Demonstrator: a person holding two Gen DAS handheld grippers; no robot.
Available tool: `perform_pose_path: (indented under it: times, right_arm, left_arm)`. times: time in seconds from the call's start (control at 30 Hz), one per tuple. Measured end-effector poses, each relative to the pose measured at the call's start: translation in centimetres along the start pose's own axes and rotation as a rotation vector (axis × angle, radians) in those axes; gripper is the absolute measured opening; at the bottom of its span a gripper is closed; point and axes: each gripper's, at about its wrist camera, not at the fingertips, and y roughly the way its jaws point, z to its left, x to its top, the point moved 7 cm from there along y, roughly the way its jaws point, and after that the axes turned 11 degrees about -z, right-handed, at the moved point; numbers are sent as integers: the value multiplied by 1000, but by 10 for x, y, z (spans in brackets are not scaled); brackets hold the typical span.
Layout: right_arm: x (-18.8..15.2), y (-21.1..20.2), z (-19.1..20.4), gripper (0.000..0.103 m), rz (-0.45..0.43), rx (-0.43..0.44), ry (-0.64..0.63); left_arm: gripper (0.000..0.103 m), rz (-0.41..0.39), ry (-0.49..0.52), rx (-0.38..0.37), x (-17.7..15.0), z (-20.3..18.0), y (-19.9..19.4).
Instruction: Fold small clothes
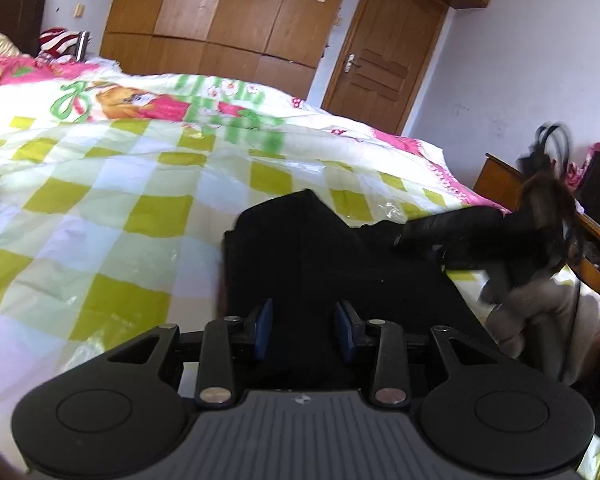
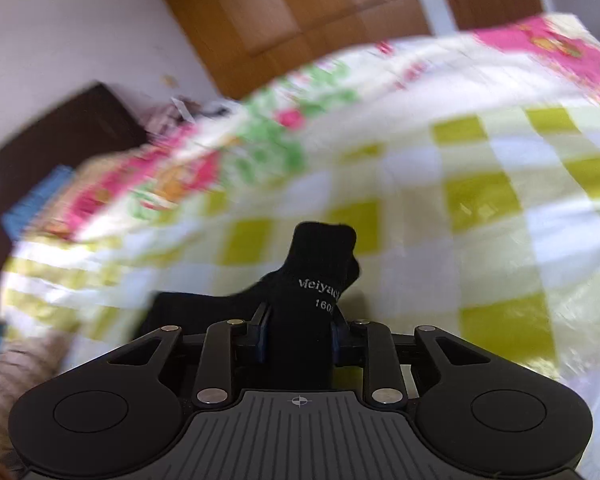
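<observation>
Blurred bed (image 2: 480, 160); right gripper (image 2: 300, 332) clamps one black garment (image 2: 320, 276); left gripper (image 1: 303, 332) gapes, pads clear of cloth.

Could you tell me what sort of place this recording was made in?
Most likely a home bedroom: a bed under a checked quilt, a wooden wardrobe along the wall, and a panelled door beside it.

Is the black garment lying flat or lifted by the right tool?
Lifted: the right tool pinches the black garment, bunched upright above the checked quilt.
</observation>
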Motion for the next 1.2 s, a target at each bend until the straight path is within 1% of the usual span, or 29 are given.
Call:
perform_pose_path:
  times: [0.03, 0.07, 0.1, 0.13, 0.17, 0.23, 0.3, 0.37, 0.4, 0.43, 0.5, 0.57, 0.6, 0.67, 0.73, 0.77, 0.83, 0.87, 0.9, 0.97, 1.0, 1.1, 1.2]
  right_arm:
    - [-4, 0, 2, 28, 1, -7, -36]
    - [-2, -5, 7, 33, -20, -6, -61]
    - [2, -13, 11, 33, -44, 12, -52]
    - [7, -21, 13, 36, -58, 41, -29]
    - [12, -29, 12, 38, -74, 52, -9]
    - [18, -41, 11, 38, -93, 30, -22]
    - [20, -54, 13, 40, -115, 8, -63]
    - [19, -62, 19, 45, -141, 20, -103]
    - [17, -64, 22, 47, -142, 9, -115]
    - [14, -65, 26, 49, -137, 10, -123]
    - [7, -69, 40, 49, -129, 59, -111]
    - [-1, -74, 55, 49, -131, 111, -98]
    - [-5, -71, 63, 50, -127, 126, -109]
    - [-17, -56, 81, 52, -80, 148, -143]
    - [-29, -36, 95, 54, -17, 178, -153]
    - [-34, -27, 100, 54, 3, 162, -181]
    - [-39, -23, 111, 56, 2, 158, -225]
    - [-41, -23, 115, 56, 4, 146, -258]
    - [-43, -23, 120, 56, 6, 130, -304]
    - [-51, -24, 134, 56, 15, 108, -440]
    - [-54, -25, 139, 56, 11, 99, -482]
    - [-58, -27, 149, 56, 7, 100, -526]
    - [-66, -31, 156, 56, -27, 106, -545]
  left_arm:
    - [51, 5, 5, 12, -1, 0, -2]
    - [52, 8, 16, 19, -1, 1, -4]
    - [52, 11, 27, 25, -2, 0, -6]
    - [52, 13, 26, 28, -1, 0, -7]
    - [53, 16, 15, 28, 0, 1, -9]
    - [53, 15, -10, 28, 3, 2, -14]
    - [53, 0, -13, 24, 7, 0, -19]
    - [53, -9, 7, 33, 8, -2, -21]
    - [53, -12, 17, 35, 7, -4, -23]
    - [53, -14, 25, 35, 8, -6, -23]
    - [54, -18, 44, 37, 7, -7, -23]
    - [56, 3, 71, 53, 0, -7, -19]
    - [57, 9, 69, 56, -4, -5, -18]
    - [59, 15, 50, 54, -8, -2, -19]
    - [60, 29, 27, 70, -12, 4, -19]
    - [60, 33, 1, 67, -14, 7, -18]
    - [62, 38, -43, 63, -16, 12, -17]
    - [63, 37, -46, 60, -16, 13, -17]
    - [63, 37, -45, 60, -17, 13, -17]
    - [63, 42, -49, 60, -16, 13, -18]
    - [63, 43, -54, 64, -15, 14, -19]
    - [62, 28, -70, 79, -7, 17, -33]
    - [62, 18, -24, 114, 0, 18, -49]
